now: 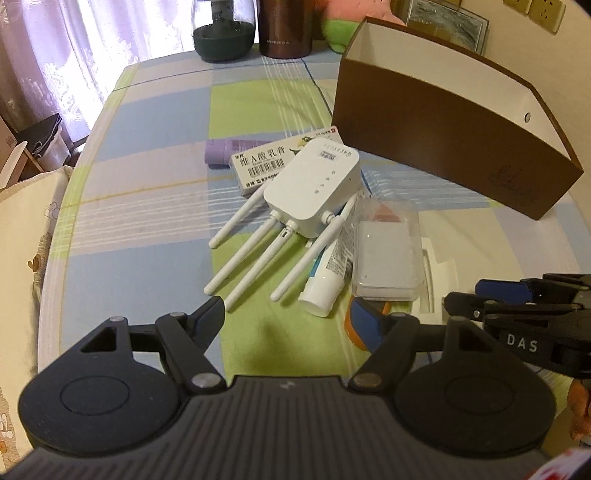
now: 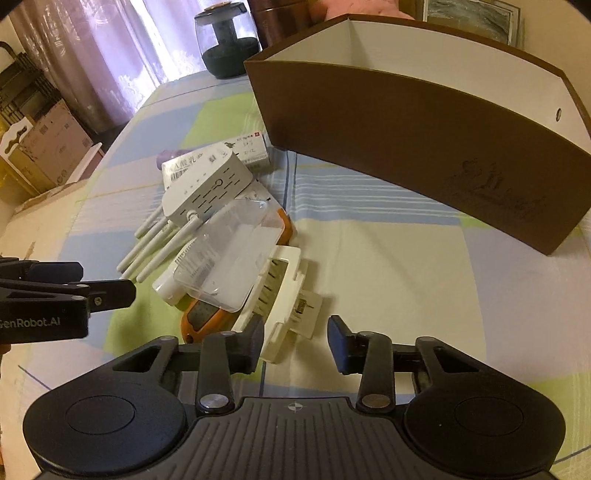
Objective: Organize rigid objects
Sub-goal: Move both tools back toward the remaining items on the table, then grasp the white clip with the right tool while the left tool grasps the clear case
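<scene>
A pile of objects lies on the checked tablecloth: a white router (image 1: 314,188) (image 2: 207,188) with several antennas, a white medicine box (image 1: 266,162) (image 2: 243,149), a purple cylinder (image 1: 221,151), a white tube (image 1: 325,284), a clear plastic case (image 1: 386,254) (image 2: 229,254), an orange device (image 2: 207,314) under it, and a cream plastic bracket (image 2: 284,291). A brown open box (image 1: 454,147) (image 2: 406,147) stands behind. My left gripper (image 1: 288,317) is open and empty, just short of the antenna tips. My right gripper (image 2: 295,339) is open, its fingers on either side of the bracket's near end.
A dark glass jar (image 1: 223,33) (image 2: 229,44) and a brown flask (image 1: 286,29) stand at the table's far end by the curtain. Cardboard boxes (image 2: 40,147) sit on the floor to the left. A cushioned seat (image 1: 22,258) is at the left edge.
</scene>
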Motion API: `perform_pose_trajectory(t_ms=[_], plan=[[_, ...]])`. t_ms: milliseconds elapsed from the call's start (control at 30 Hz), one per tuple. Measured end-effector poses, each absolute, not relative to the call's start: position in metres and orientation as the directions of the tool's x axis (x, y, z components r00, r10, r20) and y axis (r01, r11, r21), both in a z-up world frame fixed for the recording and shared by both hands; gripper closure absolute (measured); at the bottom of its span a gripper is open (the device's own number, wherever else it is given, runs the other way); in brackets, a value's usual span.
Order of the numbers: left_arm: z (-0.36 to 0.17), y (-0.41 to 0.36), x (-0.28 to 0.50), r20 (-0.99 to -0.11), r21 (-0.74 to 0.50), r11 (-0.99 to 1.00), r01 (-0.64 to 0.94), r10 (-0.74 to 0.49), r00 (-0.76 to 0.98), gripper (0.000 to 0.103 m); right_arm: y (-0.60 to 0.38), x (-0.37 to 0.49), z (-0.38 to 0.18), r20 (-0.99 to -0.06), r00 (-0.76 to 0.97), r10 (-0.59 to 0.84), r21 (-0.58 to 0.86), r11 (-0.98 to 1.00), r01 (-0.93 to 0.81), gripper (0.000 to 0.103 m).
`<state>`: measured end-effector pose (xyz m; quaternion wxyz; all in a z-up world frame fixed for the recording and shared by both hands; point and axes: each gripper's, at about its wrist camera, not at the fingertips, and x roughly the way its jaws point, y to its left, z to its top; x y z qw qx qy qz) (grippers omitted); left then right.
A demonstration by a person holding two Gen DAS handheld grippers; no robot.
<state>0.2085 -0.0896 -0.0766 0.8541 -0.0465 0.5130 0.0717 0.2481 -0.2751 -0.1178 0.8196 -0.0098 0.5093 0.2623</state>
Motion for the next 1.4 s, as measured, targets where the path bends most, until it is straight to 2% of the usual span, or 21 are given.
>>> perform_pose_trajectory(t_ms=[200, 333, 500, 633, 933, 1167, 1400], plan=[[-0.084, -0.089, 0.212, -0.886, -0.013, 0.987, -0.158, 0.062, 0.460, 0.031, -0.264, 0.251, -0.123, -0.841, 0.348, 0.414, 0.234, 0.858, -0.457, 0.073], [-0.088, -0.088, 0.215, -0.891, -0.024, 0.987, -0.156, 0.050, 0.452, 0.031, -0.257, 0.255, -0.129, -0.845, 0.352, 0.403, 0.220, 0.861, -0.458, 0.081], [-0.090, -0.089, 0.217, -0.892, -0.031, 0.990, -0.140, 0.036, 0.451, 0.031, -0.258, 0.258, -0.131, -0.841, 0.365, 0.400, 0.215, 0.866, -0.452, 0.083], [-0.090, -0.094, 0.219, -0.889, -0.048, 0.994, -0.103, 0.004, 0.457, 0.031, -0.261, 0.259, -0.129, -0.845, 0.388, 0.368, 0.172, 0.874, -0.454, 0.089], [-0.089, -0.119, 0.228, -0.864, -0.093, 0.995, 0.020, -0.091, 0.495, 0.031, -0.303, 0.269, -0.127, -0.850, 0.442, 0.285, 0.127, 0.927, -0.354, 0.089], [-0.098, -0.145, 0.242, -0.857, 0.000, 0.993, 0.118, -0.060, 0.511, 0.031, -0.344, 0.274, -0.125, -0.854, 0.474, 0.212, 0.108, 0.965, -0.237, 0.089], [-0.116, -0.161, 0.257, -0.869, 0.077, 0.986, 0.149, -0.007, 0.495, 0.032, -0.358, 0.270, -0.123, -0.848, 0.468, 0.247, 0.158, 0.962, -0.222, 0.089]])
